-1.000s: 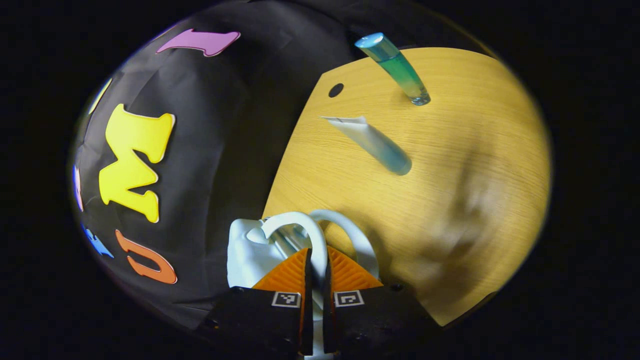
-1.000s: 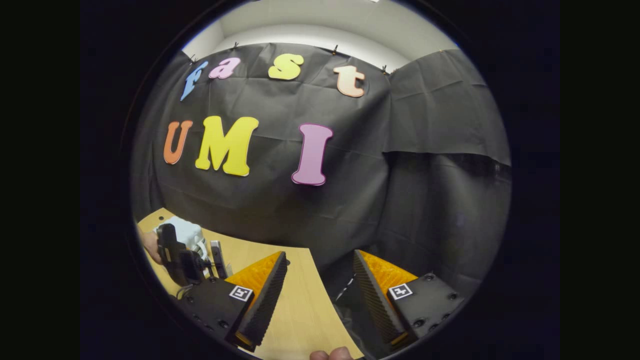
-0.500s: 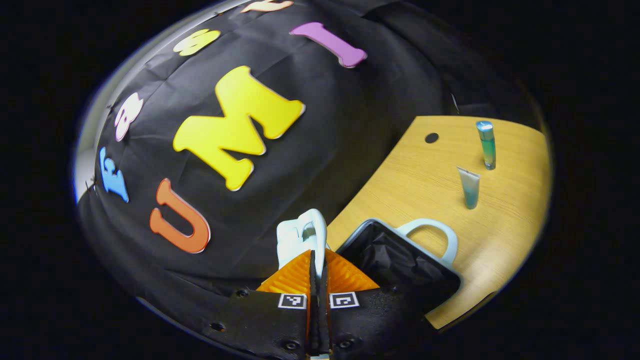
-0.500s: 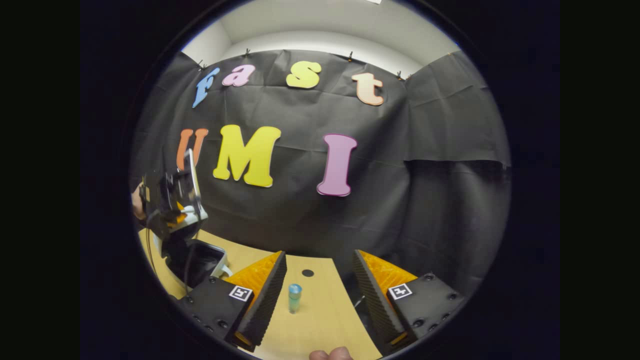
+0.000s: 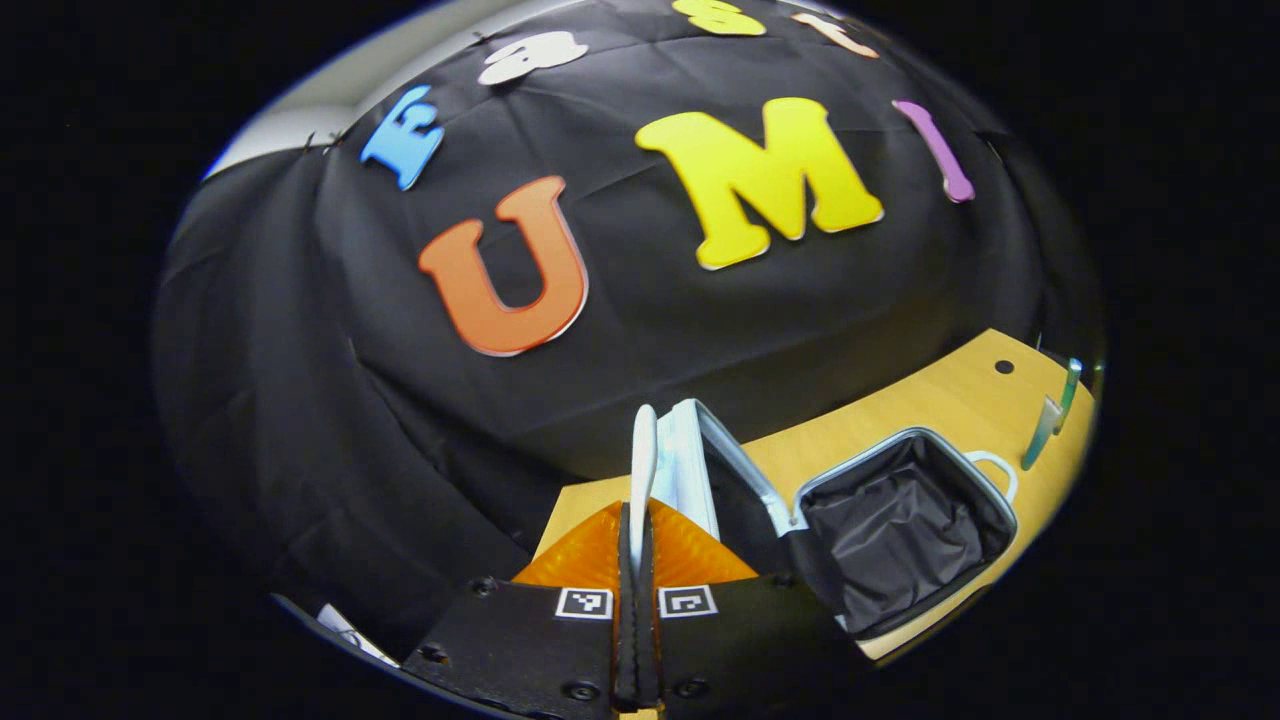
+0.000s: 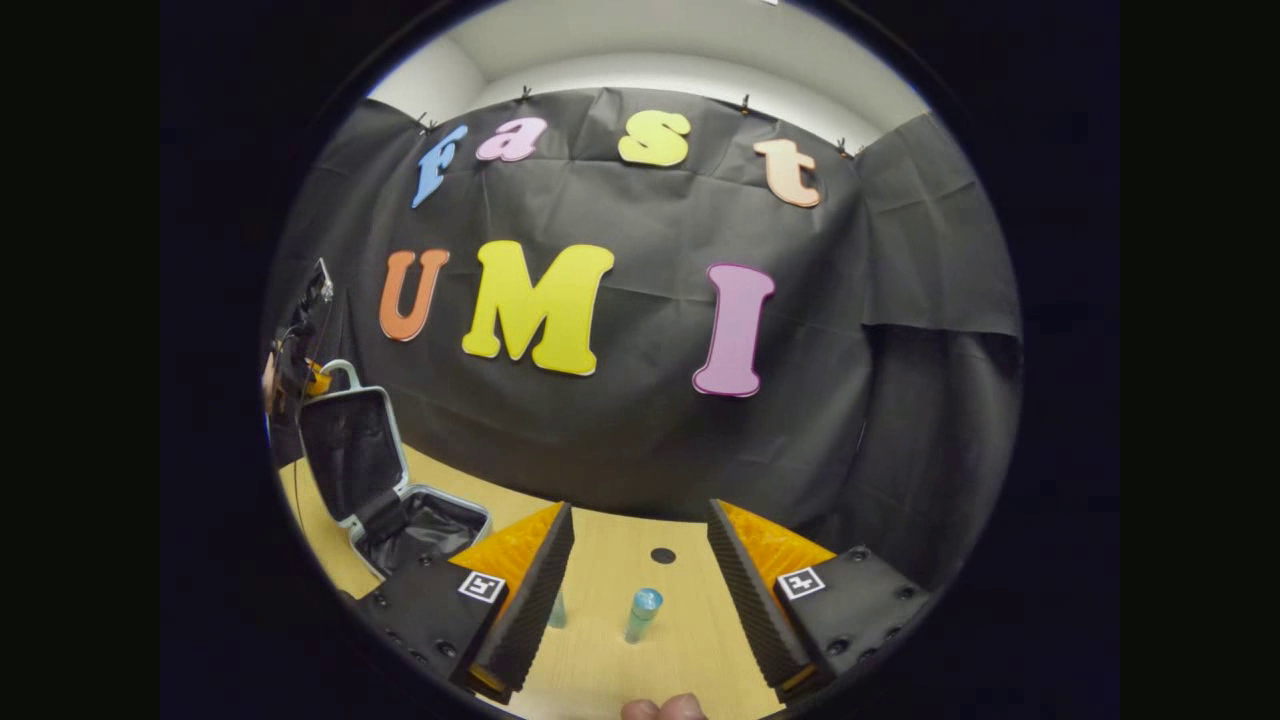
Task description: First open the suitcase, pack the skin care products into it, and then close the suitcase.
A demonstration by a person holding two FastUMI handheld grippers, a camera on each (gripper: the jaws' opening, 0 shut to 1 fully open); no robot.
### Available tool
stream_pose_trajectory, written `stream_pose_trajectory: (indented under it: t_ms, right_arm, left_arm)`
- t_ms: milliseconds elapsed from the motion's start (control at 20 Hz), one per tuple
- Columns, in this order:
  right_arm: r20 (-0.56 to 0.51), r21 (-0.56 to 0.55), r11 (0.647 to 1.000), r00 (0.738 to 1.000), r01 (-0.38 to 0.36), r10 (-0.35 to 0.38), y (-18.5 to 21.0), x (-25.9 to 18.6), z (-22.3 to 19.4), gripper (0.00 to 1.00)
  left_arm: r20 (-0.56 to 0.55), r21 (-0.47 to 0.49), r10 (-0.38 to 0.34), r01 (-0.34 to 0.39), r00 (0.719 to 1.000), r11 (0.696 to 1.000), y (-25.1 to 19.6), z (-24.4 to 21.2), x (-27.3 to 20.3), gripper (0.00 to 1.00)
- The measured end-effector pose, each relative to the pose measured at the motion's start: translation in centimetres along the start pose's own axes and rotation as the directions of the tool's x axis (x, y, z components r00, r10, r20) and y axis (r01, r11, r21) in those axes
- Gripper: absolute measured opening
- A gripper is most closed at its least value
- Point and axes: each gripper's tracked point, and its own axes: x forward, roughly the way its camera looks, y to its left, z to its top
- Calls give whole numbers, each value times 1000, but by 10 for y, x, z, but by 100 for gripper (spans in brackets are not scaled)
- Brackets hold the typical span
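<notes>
My left gripper [image 5: 636, 520] is shut on the white handle [image 5: 644, 455] of the suitcase lid [image 5: 690, 460], holding the lid upright. The suitcase base [image 5: 905, 530] lies open on the table, showing black lining. In the right gripper view the lid [image 6: 350, 455] stands over the base [image 6: 425, 525] at the left, with the left gripper [image 6: 300, 370] at its top handle. My right gripper [image 6: 640, 510] is open and holds nothing. A blue-green bottle [image 6: 643, 612] stands on the table between its fingers. A pale tube [image 6: 556, 610] stands partly hidden behind the left finger.
The wooden table [image 6: 620, 670] has a small round hole [image 6: 662, 555] near its far edge. Both skin care items, the tube [image 5: 1040, 435] and the bottle [image 5: 1068, 390], stand to the right of the suitcase in the left gripper view. A fingertip [image 6: 660, 708] shows at the bottom of the right gripper view.
My left gripper lifted the lid by its handle from nearly closed to upright, so the suitcase now stands open. The right gripper shifted until the bottle and tube showed between its fingers.
</notes>
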Motion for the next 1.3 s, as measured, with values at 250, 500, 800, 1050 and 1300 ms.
stream_pose_trajectory:
  t_ms: [250, 500, 800, 1050, 1300]
  right_arm:
    - [-29, -41, 998, 999, 38, -39, -11, 8, 3, 80]
    - [-72, -89, 995, 996, 51, -57, -13, 7, -5, 80]
    - [-74, -114, 993, 996, 38, -47, 0, 7, -4, 80]
    - [-73, -112, 994, 997, 13, -21, 11, 7, -3, 80]
    - [-82, -57, 998, 997, 0, -5, 12, 10, -9, 80]
  left_arm:
    - [-54, -172, -39, 29, 998, 985, 39, -91, 51, 3]
    - [-172, -370, -86, 16, 981, 929, 38, -197, 96, 5]
    - [-196, -504, -152, 33, 969, 863, 18, -240, 120, 8]
    - [-194, -513, -111, -4, 975, 858, 36, -241, 110, 58]
    - [-44, -468, -7, -14, 999, 883, 55, -159, 67, 95]
